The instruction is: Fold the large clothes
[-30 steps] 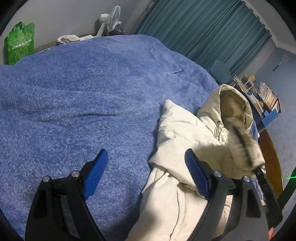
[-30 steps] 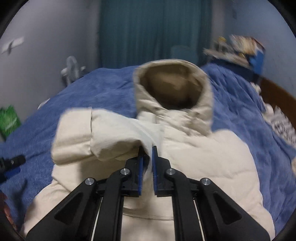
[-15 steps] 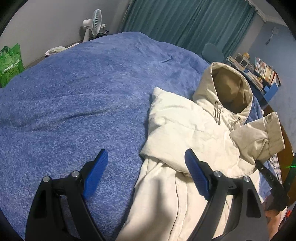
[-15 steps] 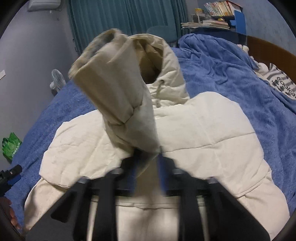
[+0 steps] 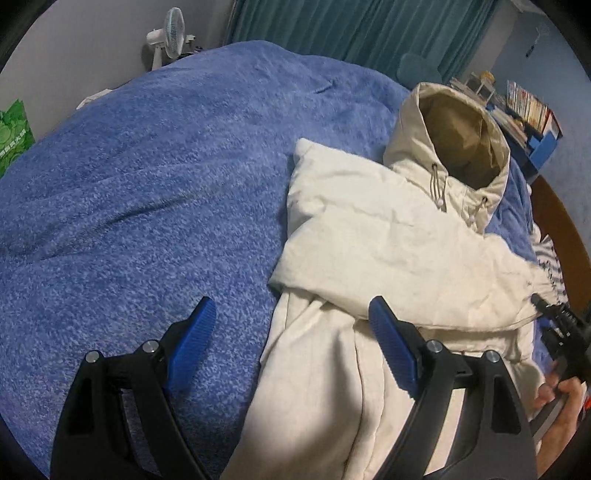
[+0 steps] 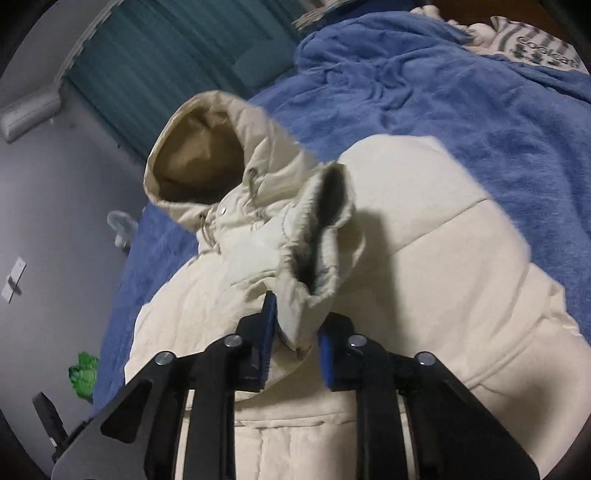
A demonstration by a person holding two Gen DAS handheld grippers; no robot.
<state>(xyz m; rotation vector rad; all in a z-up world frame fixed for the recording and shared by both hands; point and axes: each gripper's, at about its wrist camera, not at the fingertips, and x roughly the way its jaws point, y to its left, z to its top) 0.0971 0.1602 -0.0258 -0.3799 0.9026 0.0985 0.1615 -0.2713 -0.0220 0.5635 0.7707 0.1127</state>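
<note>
A cream hooded puffer jacket (image 5: 373, 236) lies front-up on a blue blanket (image 5: 147, 177), its hood (image 5: 458, 147) toward the curtains. One sleeve is folded across its chest. My left gripper (image 5: 291, 328) is open and empty, hovering over the jacket's left edge near the hem. My right gripper (image 6: 293, 325) has its jaws partly parted around the sleeve cuff (image 6: 325, 229), which stands up between the blue pads; the jacket body (image 6: 424, 258) lies below. The right gripper also shows at the right edge of the left wrist view (image 5: 554, 325).
Teal curtains (image 5: 351, 33) and a white fan (image 5: 168, 37) stand beyond the bed. A green bag (image 5: 13, 136) sits at far left. A bookshelf (image 5: 524, 110) and a striped cloth (image 6: 532, 48) lie to the right. A wooden bed edge (image 5: 565, 229) curves at right.
My right gripper has carried the sleeve cuff across the jacket to the right and lower, and its jaws have parted somewhat. The left gripper has stayed open, drifting slightly.
</note>
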